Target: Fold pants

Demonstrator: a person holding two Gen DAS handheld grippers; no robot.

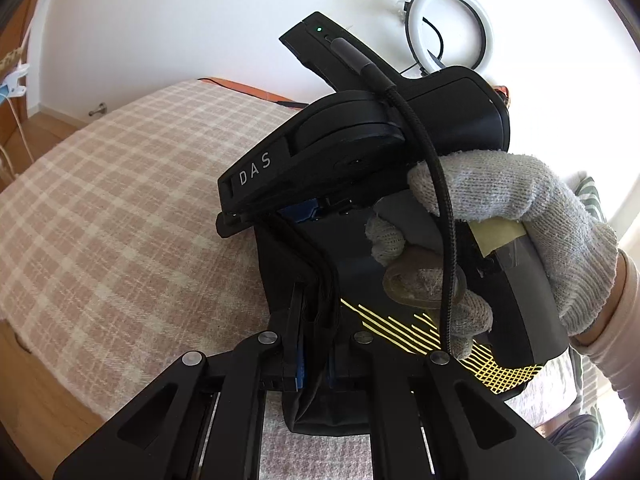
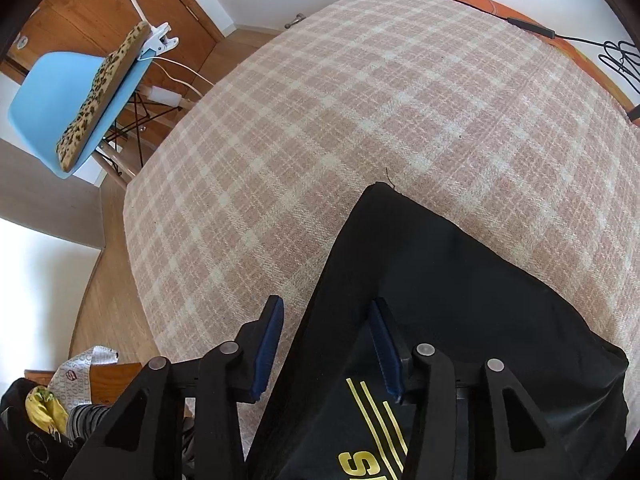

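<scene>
Pants [image 2: 460, 300] pinched in closed left gripper [image 1: 310, 320]; right gripper [image 2: 326, 344], steeply downward, jaws apart astride their edge.

1. A bed [image 2: 360, 128] covered in a pink-and-cream checked blanket [image 1: 120, 208] carries the work, filling the view ahead of both tools.
2. Black pants [image 2: 460, 300] with yellow stripes lie on the blanket directly beneath the right tool [image 2: 326, 350], one corner reaching out ahead of its fingers.
3. An orange strip [image 2: 480, 4] edges the bed's far side, well beyond the tool, by the white wall.
4. A black cable [image 2: 532, 28] with an inline block lies along that far edge, its slack coiled at the far right.
</scene>
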